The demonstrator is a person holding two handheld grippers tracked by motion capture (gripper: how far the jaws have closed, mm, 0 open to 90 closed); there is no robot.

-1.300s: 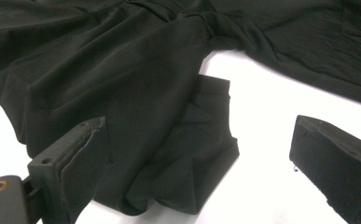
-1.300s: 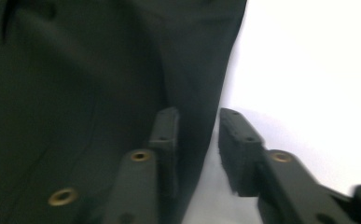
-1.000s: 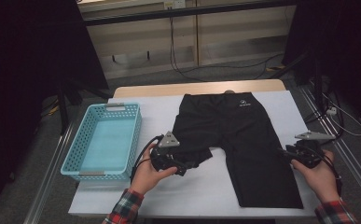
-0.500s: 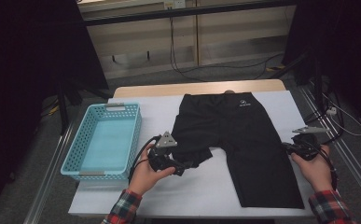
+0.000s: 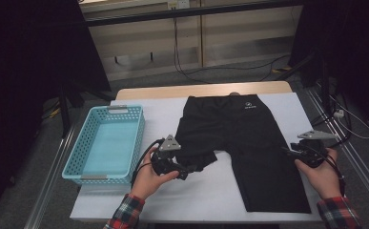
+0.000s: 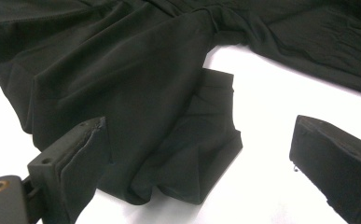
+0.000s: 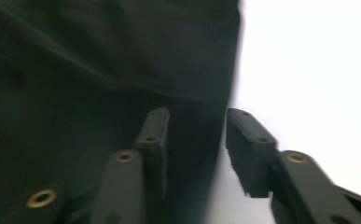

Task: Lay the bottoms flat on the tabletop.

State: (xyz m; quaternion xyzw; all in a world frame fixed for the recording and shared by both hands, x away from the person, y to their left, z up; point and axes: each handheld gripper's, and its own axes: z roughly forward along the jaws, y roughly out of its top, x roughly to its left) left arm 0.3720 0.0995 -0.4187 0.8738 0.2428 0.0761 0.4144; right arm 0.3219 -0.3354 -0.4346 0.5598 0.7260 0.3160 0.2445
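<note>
Black shorts (image 5: 249, 124) lie flat on the white-covered table (image 5: 206, 195), waistband at the far side. The left leg is bunched into a fold (image 6: 192, 154). My left gripper (image 5: 191, 168) lies by that fold, and its jaws (image 6: 201, 158) stand wide open around it without touching it. My right gripper (image 5: 289, 151) is at the outer edge of the right leg. Its jaws (image 7: 194, 135) have just been opening and straddle the fabric's edge (image 7: 220, 93); the pads do not press on it.
A light blue plastic basket (image 5: 70, 157) stands on the table's left part, beside the left hand. Bare white cover (image 7: 308, 70) lies right of the shorts. Metal rails run along both sides of the table, and cables lie on the floor beyond.
The right hand has edged slightly in toward the shorts' right edge. The left hand and the bunched leg have stayed put.
</note>
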